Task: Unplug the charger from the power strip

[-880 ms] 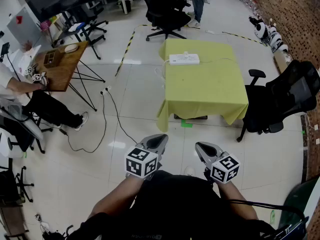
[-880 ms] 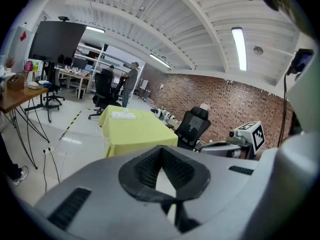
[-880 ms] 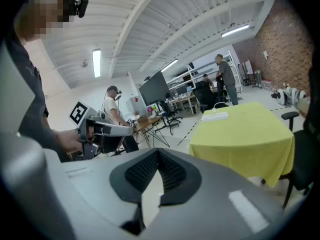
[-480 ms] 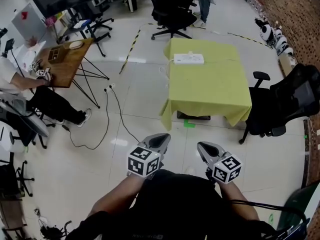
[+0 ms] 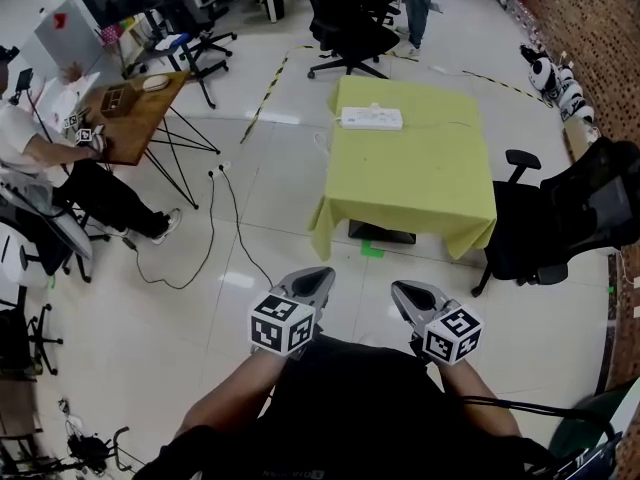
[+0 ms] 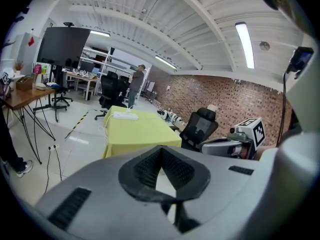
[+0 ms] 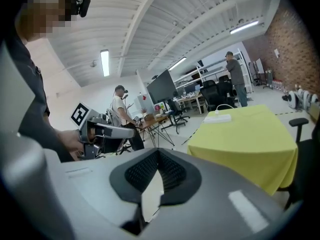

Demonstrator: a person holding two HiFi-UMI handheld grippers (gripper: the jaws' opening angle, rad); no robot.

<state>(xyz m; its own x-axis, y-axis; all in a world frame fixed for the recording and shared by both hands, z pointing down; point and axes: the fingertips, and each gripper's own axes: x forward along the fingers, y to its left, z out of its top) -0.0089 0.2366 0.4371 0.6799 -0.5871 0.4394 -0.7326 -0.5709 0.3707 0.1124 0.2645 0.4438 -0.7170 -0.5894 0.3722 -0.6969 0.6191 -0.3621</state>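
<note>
**Both grippers shut and empty, well away from the power strip**

The left gripper (image 5: 316,276) and right gripper (image 5: 406,291) were held side by side close to the person's body, each with its jaws pressed together on nothing. The white power strip (image 5: 371,118) lay well ahead of both, near the far edge of a table (image 5: 415,183) covered with a yellow-green cloth. Bare tiled floor (image 5: 290,223) lay between the grippers and the table. A small white lump on the strip's far side could have been the charger, but it was too small to tell.
</note>
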